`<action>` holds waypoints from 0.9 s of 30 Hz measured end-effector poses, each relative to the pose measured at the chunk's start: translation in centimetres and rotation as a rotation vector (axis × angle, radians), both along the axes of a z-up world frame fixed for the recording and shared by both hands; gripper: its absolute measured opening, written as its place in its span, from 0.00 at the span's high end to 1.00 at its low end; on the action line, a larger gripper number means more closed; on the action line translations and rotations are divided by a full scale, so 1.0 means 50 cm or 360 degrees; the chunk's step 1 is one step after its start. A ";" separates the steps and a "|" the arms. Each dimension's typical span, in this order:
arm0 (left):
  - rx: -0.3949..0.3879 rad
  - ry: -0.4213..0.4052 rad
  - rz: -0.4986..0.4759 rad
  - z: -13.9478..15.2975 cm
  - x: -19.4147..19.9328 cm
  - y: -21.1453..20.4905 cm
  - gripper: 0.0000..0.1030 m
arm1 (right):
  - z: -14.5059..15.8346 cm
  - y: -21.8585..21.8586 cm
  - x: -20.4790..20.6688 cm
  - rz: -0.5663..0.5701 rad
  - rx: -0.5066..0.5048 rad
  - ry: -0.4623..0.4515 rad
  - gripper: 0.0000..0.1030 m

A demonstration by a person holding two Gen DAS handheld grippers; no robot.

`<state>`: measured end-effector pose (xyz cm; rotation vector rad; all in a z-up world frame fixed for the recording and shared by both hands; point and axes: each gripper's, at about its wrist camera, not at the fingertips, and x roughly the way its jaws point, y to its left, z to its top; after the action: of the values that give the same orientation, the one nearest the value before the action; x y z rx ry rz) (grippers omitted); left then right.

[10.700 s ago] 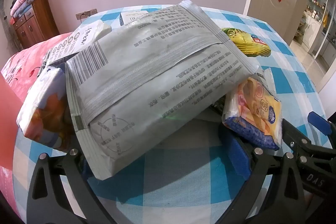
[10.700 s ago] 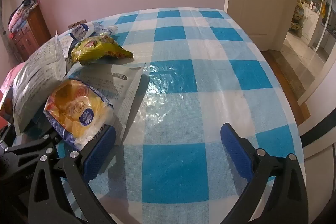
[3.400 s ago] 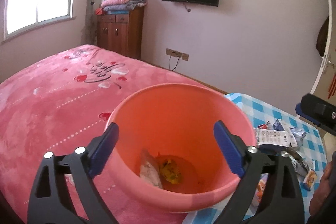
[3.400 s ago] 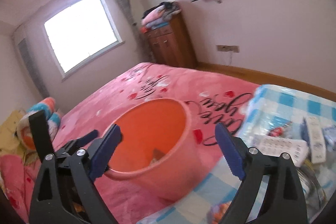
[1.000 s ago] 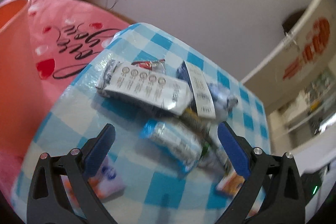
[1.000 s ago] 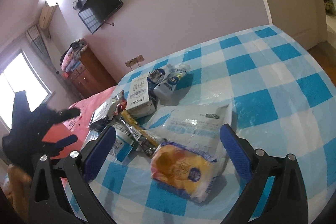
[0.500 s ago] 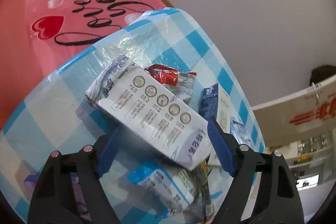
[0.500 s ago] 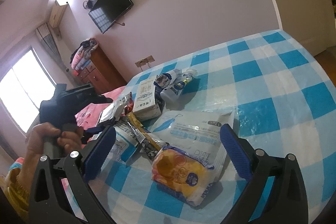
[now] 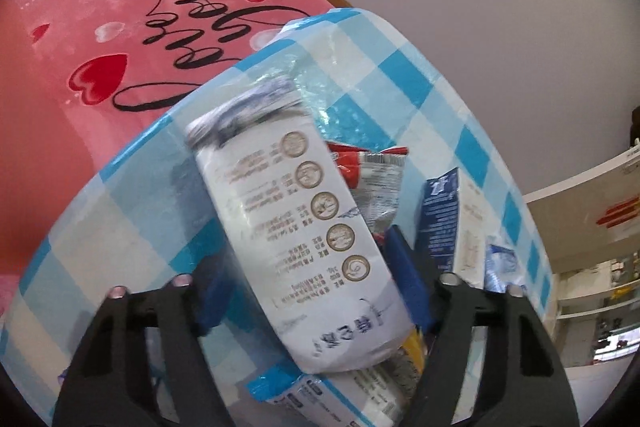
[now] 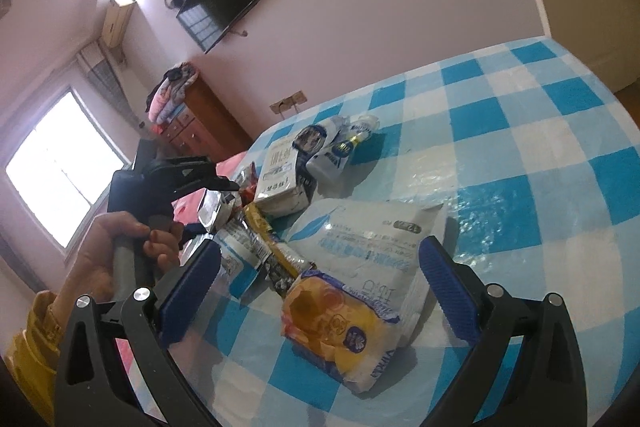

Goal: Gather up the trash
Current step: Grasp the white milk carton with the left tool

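Note:
A white packet with a row of round emblems (image 9: 304, 227) lies on the blue-checked tablecloth (image 9: 132, 227) near the table's edge. My left gripper (image 9: 308, 285) straddles its near end; the jaws are closing and the blue pads (image 9: 406, 279) meet both sides of the packet. In the right wrist view a hand (image 10: 120, 255) holds that left gripper (image 10: 234, 187) over the trash pile. My right gripper (image 10: 318, 287) hangs open above a yellow bread packet (image 10: 336, 323), touching nothing.
Around the packet lie a red wrapper (image 9: 360, 163), a blue-and-white carton (image 9: 448, 227) and a blue-edged packet (image 9: 320, 391). A large white pouch (image 10: 372, 239), a milk carton (image 10: 280, 171) and plastic bottles (image 10: 336, 147) lie further along. A pink blanket (image 9: 100, 47) borders the table.
My left gripper came down onto the white packet and its jaws narrowed from wide apart to its sides. The right gripper has barely moved.

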<state>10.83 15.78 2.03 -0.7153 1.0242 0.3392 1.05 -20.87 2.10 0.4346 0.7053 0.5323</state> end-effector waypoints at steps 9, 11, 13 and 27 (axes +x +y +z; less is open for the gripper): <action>0.0109 -0.0007 -0.0059 0.010 -0.035 -0.006 0.38 | -0.010 -0.006 0.010 -0.0009 -0.0041 0.0051 0.05; 0.0127 -0.0021 -0.0093 0.019 -0.046 -0.012 0.38 | -0.019 -0.013 0.016 -0.0021 -0.0030 0.0094 0.05; 0.0163 -0.0038 -0.0129 0.031 -0.055 -0.020 0.38 | -0.027 -0.017 0.022 -0.0015 -0.0017 0.0134 0.06; 0.0332 -0.0134 -0.0387 0.092 -0.154 -0.084 0.39 | -0.027 -0.006 0.014 0.0103 -0.0120 0.0148 0.07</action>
<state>3.15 11.60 6.64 -0.4084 0.9674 0.1990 1.73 -21.18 0.72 0.3684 0.8285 0.5474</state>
